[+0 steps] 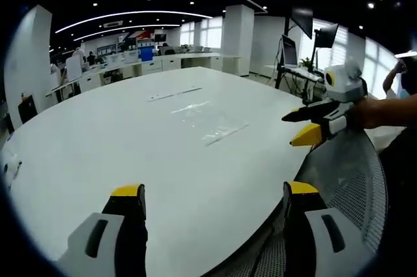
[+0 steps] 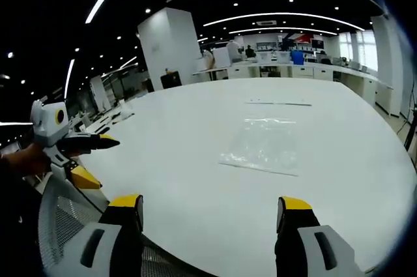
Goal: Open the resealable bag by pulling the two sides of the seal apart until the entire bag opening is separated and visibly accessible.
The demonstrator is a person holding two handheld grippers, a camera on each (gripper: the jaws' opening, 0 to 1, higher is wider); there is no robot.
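Presently on record: one large round white surface (image 1: 130, 133), matte, in an open-plan office with ceiling strip lights.

Item 1: clear, flat, rectangular plastic resealable bag (image 2: 264, 143), lying flat on the surface toward its middle, well apart from both grippers. In the left gripper view it reads as a faint glossy patch (image 1: 212, 120). Whether its seal is parted cannot be told.

Item 2: left gripper (image 1: 215, 192), grey jaws with yellow tips, standing wide apart and holding nothing, poised over the near edge of the surface. In the right gripper view it enters from the left (image 2: 98, 156), held by a hand (image 2: 23, 160), its jaws apart.

Item 3: right gripper (image 2: 212, 205), same grey and yellow make, jaws wide and holding nothing, above the near edge of the surface. In the left gripper view it enters from the right (image 1: 296, 127), held by a hand (image 1: 371, 113), its jaws spread.

Item 4: grey mesh chair back (image 1: 345, 179), curved, just beside the near rim of the surface, below the grippers.
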